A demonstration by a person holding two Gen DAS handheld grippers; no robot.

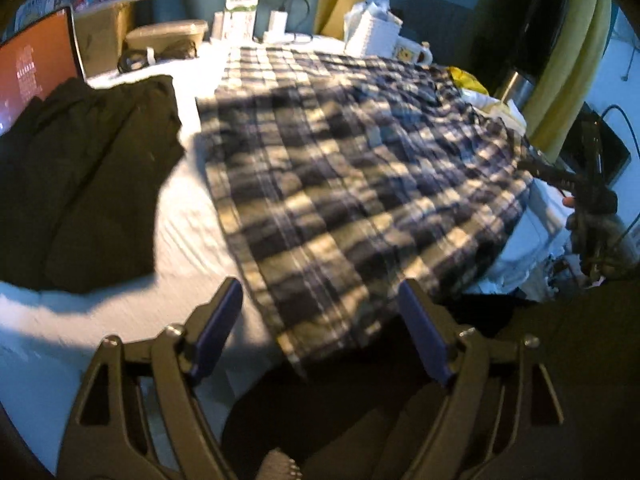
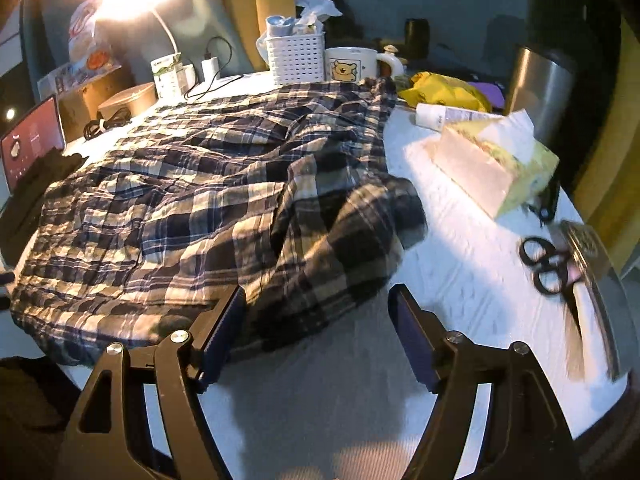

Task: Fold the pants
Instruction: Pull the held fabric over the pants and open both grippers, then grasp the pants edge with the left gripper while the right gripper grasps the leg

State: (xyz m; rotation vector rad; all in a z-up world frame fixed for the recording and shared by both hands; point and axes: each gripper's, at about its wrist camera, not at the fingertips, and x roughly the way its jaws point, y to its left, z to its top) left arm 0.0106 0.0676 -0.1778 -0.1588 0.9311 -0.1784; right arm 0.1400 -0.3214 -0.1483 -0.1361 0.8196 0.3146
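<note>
The blue, black and cream plaid cotton pants (image 2: 208,200) were spread across the middle of the white cloth-covered surface (image 2: 460,248), lying mostly flat but rumpled, with one part bunched and turned over toward four o'clock in the right wrist view; that heap was judged to be what needed smoothing before any fold. The left gripper (image 1: 320,320) was held over the near hem of the pants at six o'clock, its jaws spread wide with nothing pinched, a stance read as readiness to take the edge. The right gripper (image 2: 316,332) was likewise held with jaws spread and empty, just beside the bunched cloth, over bare surface. A dark, already folded garment (image 1: 88,176) had been set apart at nine o'clock in the left wrist view, presumably to keep the working area free. Clutter was kept along the far edge at twelve o'clock: a white perforated plastic basket (image 2: 296,58) and a white mug with a bear print (image 2: 350,64). Black-handled scissors (image 2: 546,266) lay at three o'clock, well apart from the pants.
</note>
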